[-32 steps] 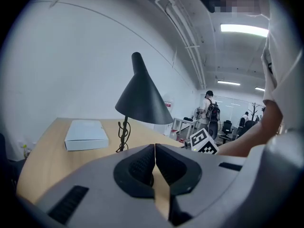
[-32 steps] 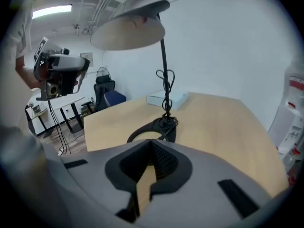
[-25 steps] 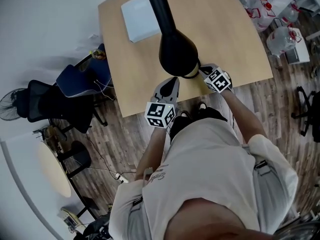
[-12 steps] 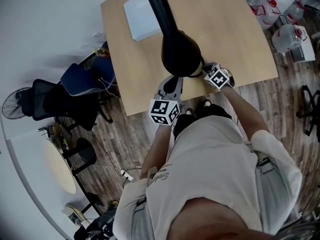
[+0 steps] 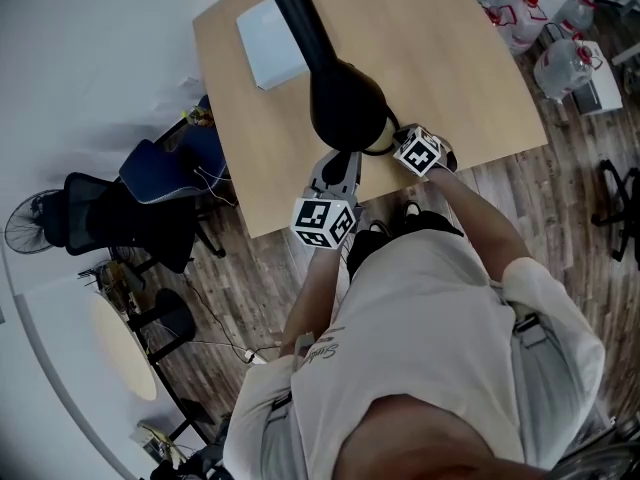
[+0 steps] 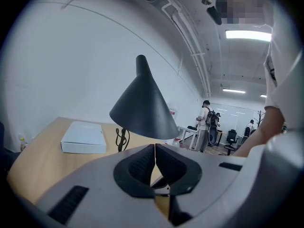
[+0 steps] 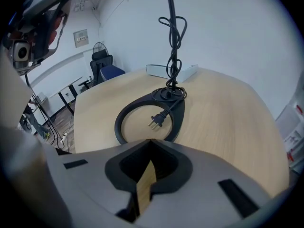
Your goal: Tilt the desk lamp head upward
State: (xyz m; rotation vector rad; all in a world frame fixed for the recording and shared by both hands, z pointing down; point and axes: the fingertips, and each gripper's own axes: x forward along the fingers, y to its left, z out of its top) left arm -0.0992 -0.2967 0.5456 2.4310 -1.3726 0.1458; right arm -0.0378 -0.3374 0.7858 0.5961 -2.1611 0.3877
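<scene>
Opening downward over the near part of the desk (image 5: pixel 450 78): the black cone lamp head (image 5: pixel 345 108), carried on a thin stem wound with cord above a ring base (image 7: pixel 124 115) and a loose plug (image 7: pixel 157 121), with a white box (image 5: pixel 272 43) further back. Just below the cone's rim, the left gripper (image 6: pixel 155 160) pressed shut on nothing; near the base, the right gripper (image 7: pixel 149 148) likewise closed and empty. Likely to tip or slide the whole lamp if pushed up with the base unheld, or to skid off the smooth cone; no readable writing anywhere, only square markers on the gripper cubes.
</scene>
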